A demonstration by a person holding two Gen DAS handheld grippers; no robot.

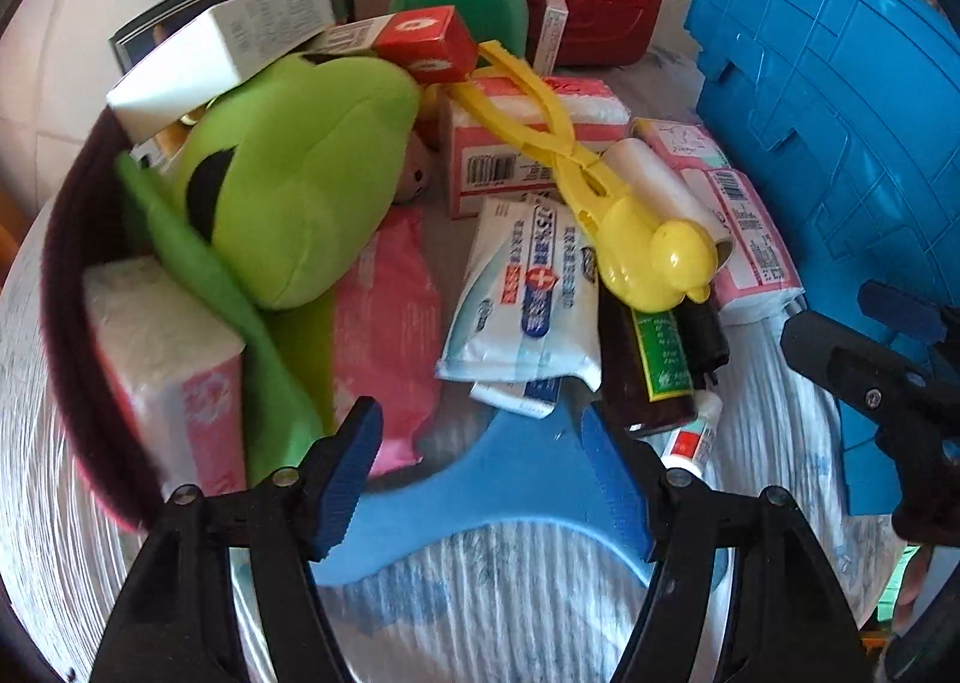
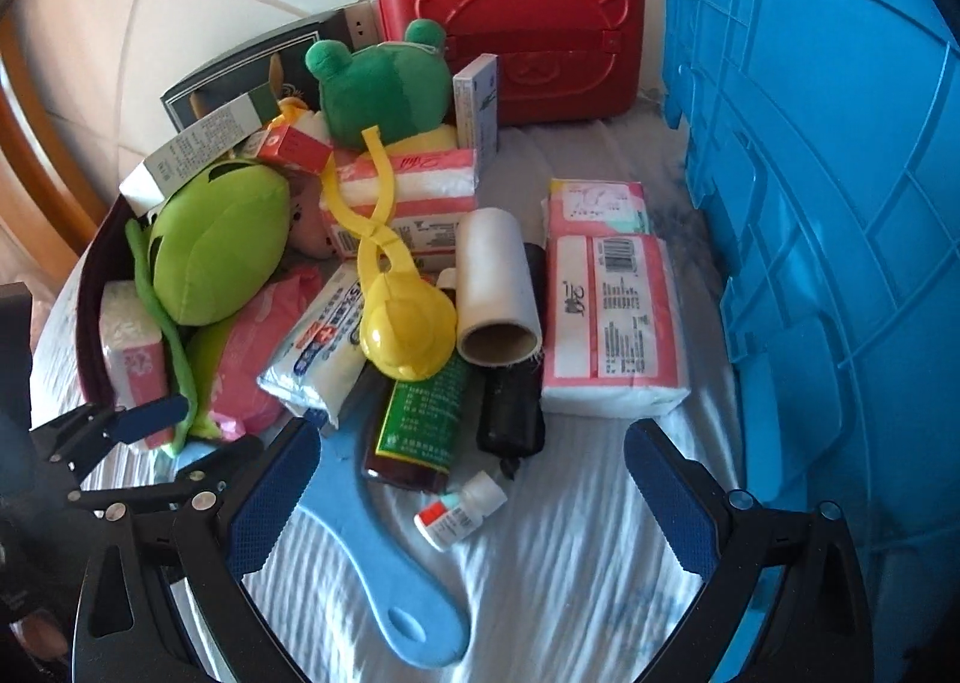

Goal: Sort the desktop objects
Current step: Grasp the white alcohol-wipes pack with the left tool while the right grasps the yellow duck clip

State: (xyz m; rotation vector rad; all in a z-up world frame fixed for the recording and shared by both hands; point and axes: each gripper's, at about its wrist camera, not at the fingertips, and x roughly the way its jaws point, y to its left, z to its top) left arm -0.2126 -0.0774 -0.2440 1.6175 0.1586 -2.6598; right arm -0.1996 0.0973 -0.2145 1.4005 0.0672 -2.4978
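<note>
Left claw (image 1: 480, 479) wide, empty, over blue paddle (image 1: 516, 497); right claw (image 2: 474, 503) wide, empty; wipes pack (image 1: 528, 287) reads "75%".

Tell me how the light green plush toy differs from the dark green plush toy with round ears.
The light green plush toy is larger and lies at the left of the pile; the dark green plush toy with round ears is smaller and sits at the back, before the red case. The light one is smooth and oval with a dark patch; the dark one has two round ears. A white box rests by the light one. Both are soft green toys.
</note>
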